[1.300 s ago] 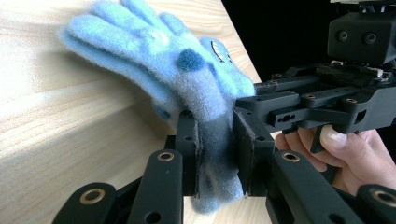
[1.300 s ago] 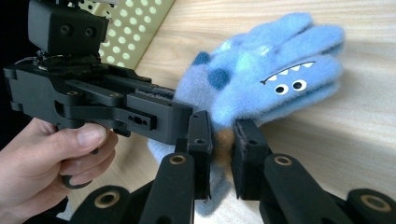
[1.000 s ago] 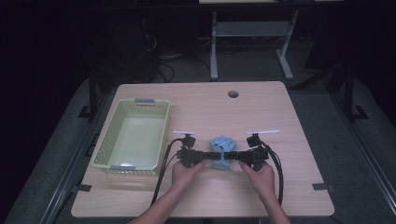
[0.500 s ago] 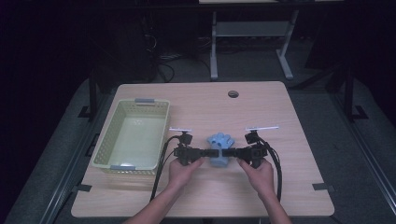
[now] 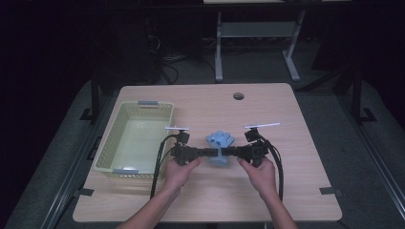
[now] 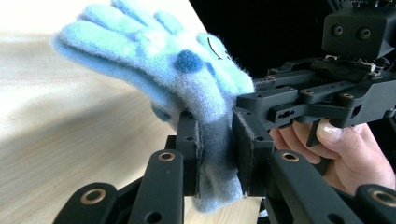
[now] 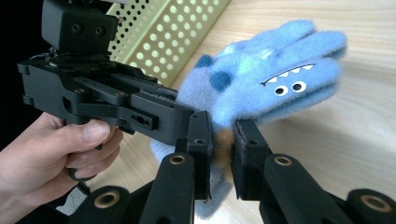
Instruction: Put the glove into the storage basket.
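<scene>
Both your grippers clamp the blue monster glove (image 5: 220, 148) at table centre: left gripper (image 5: 206, 152) from 9 o'clock, right gripper (image 5: 230, 152) from 3. Your perforated yellow basket (image 5: 111, 138) sits just beside, at 9 o'clock.

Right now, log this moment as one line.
left gripper: shut on glove cuff | right gripper: shut on glove cuff | blue glove: held between both | basket: left of glove

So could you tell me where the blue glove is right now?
In the high view, the blue glove is pinched between the left gripper and right gripper, right of the basket.
</scene>
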Demonstrator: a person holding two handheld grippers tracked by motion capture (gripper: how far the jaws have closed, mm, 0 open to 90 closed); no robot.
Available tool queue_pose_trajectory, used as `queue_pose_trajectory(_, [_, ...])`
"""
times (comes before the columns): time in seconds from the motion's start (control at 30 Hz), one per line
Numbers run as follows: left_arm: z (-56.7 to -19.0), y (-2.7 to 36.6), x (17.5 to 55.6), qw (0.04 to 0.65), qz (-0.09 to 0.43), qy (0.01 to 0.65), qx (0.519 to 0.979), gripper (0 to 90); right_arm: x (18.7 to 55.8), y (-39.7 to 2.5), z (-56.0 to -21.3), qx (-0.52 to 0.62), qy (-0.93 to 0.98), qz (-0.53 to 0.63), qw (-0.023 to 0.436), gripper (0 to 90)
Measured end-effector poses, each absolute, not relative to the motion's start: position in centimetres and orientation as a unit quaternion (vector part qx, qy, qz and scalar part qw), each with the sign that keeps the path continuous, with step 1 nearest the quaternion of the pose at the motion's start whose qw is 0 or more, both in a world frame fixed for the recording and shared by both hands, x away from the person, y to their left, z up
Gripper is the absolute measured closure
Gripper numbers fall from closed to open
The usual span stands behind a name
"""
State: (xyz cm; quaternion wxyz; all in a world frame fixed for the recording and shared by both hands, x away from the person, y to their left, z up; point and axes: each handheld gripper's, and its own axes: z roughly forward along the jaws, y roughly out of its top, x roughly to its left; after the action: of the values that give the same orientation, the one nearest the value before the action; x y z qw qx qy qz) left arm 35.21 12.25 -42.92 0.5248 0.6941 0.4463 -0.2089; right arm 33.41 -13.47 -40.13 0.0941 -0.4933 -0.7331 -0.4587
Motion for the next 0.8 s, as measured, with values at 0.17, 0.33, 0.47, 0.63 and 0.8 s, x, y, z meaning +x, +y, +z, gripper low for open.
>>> queue_pose_trajectory(0.17, [-41.9, 12.6, 35.3, 0.526, -0.204, 0.44, 0.699, 73.4, 33.4, -13.2, -39.3, -0.489, -0.733, -0.464, 0.092, 79.0])
queue_pose_trajectory(0.33, [-41.1, 13.1, 35.5, 0.528, -0.201, 0.436, 0.701, 73.7, 33.7, -12.9, -38.5, -0.483, -0.733, -0.47, 0.091, 79.0])
queue_pose_trajectory(0.47, [-40.5, 13.6, 35.7, 0.535, -0.2, 0.436, 0.695, 73.8, 34.0, -12.4, -37.7, -0.477, -0.736, -0.472, 0.088, 79.1])
queue_pose_trajectory(0.63, [-40.1, 14.3, 35.9, 0.536, -0.197, 0.435, 0.696, 73.9, 34.4, -11.8, -37.2, -0.471, -0.739, -0.474, 0.089, 79.1])
queue_pose_trajectory(0.8, [-39.4, 15.2, 36.1, 0.54, -0.196, 0.436, 0.693, 73.9, 34.8, -11.0, -36.6, -0.466, -0.74, -0.477, 0.092, 79.1])
